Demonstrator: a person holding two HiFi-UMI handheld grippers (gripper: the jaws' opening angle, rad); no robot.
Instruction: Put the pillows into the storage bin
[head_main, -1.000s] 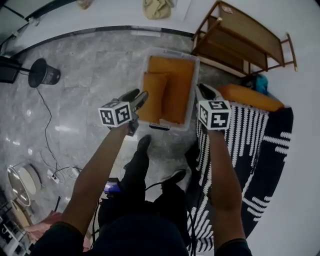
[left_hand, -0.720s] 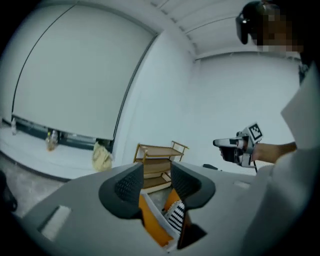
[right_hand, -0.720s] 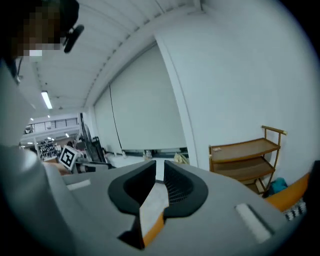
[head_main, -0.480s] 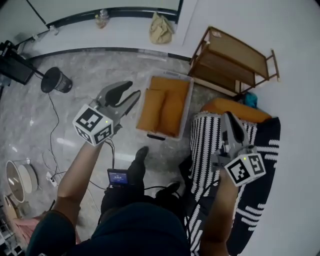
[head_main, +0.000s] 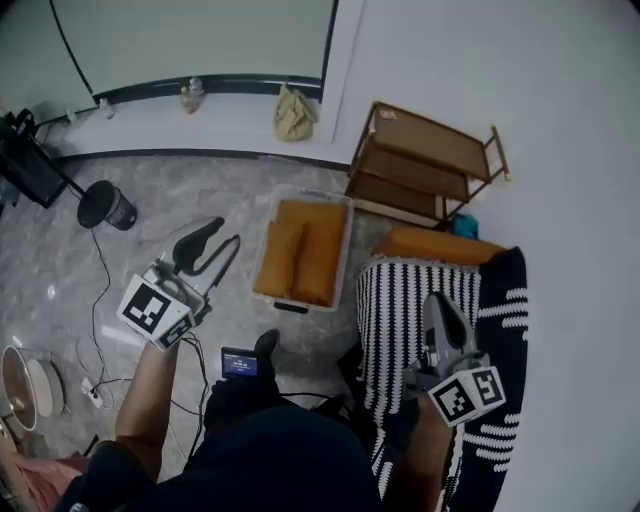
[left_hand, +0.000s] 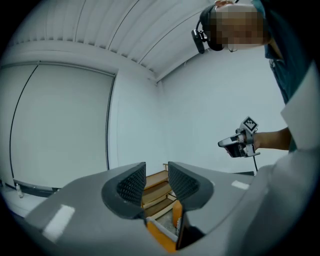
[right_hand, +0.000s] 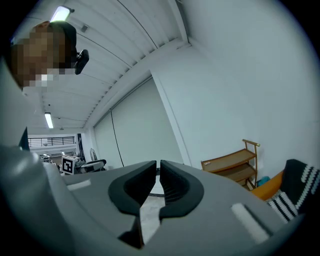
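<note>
I am holding both grippers up and pointing level, one on each side of the bin (head_main: 312, 192). The left gripper (head_main: 226, 232) is left of the bin, rolled partly onto its side, with its marker cube toward me. Its jaws have just been closing and now stand partly apart, with nothing between them; only the shelf (head_main: 420, 165) shows through the gap. The right gripper (head_main: 437, 300) is right of the bin and nearer to me, over the striped blanket (head_main: 400, 300). Its jaws are all but together and hold nothing. Two orange pillows (head_main: 300, 252) lie side by side inside the bin and fill most of it. A third pillow (head_main: 440, 245), also orange, lies outside, right of the bin at the blanket's far edge. The bin stands on a grey marble floor (head_main: 170, 190). The wooden shelf stands just beyond the bin's far right corner, against a white wall. Farther beyond the bin a tan bag (head_main: 293, 112) sits by the wall. Well left of the bin are a black round object (head_main: 105, 205) and a loose cable (head_main: 100, 290).
</note>
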